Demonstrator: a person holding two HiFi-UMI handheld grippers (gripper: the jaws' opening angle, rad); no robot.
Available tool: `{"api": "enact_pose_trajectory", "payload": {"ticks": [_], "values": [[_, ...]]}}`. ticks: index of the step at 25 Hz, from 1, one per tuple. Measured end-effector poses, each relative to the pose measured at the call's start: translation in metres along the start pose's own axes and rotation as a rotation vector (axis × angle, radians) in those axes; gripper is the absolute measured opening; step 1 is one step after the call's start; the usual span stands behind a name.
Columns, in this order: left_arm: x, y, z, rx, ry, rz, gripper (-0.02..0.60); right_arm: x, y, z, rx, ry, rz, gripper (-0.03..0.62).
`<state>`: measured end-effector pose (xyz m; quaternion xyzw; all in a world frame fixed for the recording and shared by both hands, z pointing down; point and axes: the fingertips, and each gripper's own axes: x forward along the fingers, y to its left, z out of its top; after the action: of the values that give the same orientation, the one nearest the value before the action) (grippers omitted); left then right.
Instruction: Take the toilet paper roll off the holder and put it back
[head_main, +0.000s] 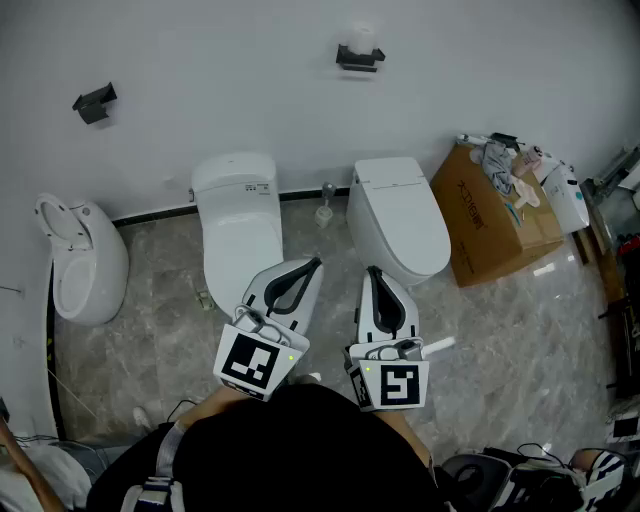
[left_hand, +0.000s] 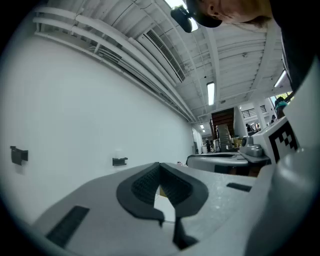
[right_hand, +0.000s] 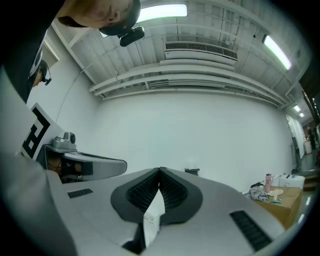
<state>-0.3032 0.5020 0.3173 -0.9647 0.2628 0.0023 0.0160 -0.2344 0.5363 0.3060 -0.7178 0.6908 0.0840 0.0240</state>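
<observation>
The toilet paper roll (head_main: 362, 38) sits on the black holder (head_main: 360, 58) high on the white wall (head_main: 220, 70), straight ahead of and well apart from both grippers; its long axis is too small to read; the right gripper (head_main: 372, 270) lines up with it more closely than the left gripper (head_main: 315, 262); both jaws are closed tip to tip, the right with a small white slip (right_hand: 152, 215) in its hollow, the left holding nothing; below stand two toilets (head_main: 240, 225) on a grey stone floor (head_main: 520, 330), with a cardboard box (head_main: 490, 220) at the right.
</observation>
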Motion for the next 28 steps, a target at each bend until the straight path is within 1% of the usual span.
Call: {"api": "enact_pose_trajectory", "payload": {"ticks": [3,8,11,13,18,22,25,28], "values": [[0.000,0.003,0.002,-0.002,-0.001,0.000,0.006,0.003,0.004,0.004,0.010,-0.027,0.016,0.023],[0.002,0.005,0.001,0.002,-0.005,-0.002,0.006,0.006,0.006,-0.003,-0.022,-0.025,0.035,0.023],[0.003,0.010,0.004,0.024,-0.020,-0.012,0.006,0.012,0.008,0.000,0.014,-0.026,0.018,0.022],[0.003,0.014,0.003,0.007,-0.012,-0.010,0.006,0.015,0.008,0.002,0.034,-0.035,0.015,0.023],[0.005,0.026,0.000,-0.008,-0.015,-0.021,0.006,0.024,0.013,0.004,0.028,-0.073,0.004,0.023],[0.006,0.033,-0.004,-0.011,-0.017,-0.044,0.006,0.028,0.017,-0.003,0.036,-0.059,-0.027,0.023],[0.007,0.038,-0.002,0.008,-0.024,-0.069,0.006,0.032,0.017,-0.005,0.039,-0.051,-0.045,0.023],[0.011,0.048,-0.004,-0.022,-0.008,-0.068,0.006,0.041,0.017,-0.006,0.042,-0.045,-0.055,0.023]]}}
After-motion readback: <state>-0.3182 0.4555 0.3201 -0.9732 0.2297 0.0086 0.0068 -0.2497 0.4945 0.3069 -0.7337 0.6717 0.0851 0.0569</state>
